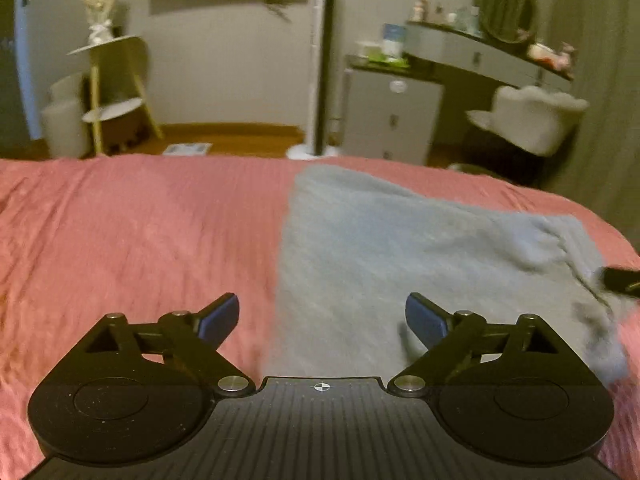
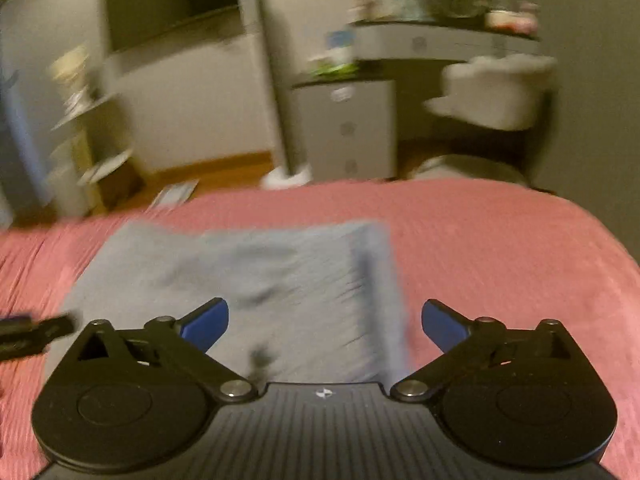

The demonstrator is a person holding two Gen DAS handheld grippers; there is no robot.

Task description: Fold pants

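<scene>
I am holding both my left claw (image 1: 322, 316) and right claw (image 2: 325, 322) released, gripping nothing, over the grey pants (image 1: 400, 264) folded on the pink bed (image 1: 140, 240). I am judging this fold laid, so next I am needing a fresh edge to grip.

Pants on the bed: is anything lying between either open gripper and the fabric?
Nothing visible. The grey pants lie bare on the pink bedspread. The left gripper and the right gripper are both open and empty, with only cloth ahead of their fingers.

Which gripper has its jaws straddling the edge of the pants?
The left gripper: the left edge of the pants runs between its open jaws, bedspread under the left one. The right gripper is over cloth.
</scene>
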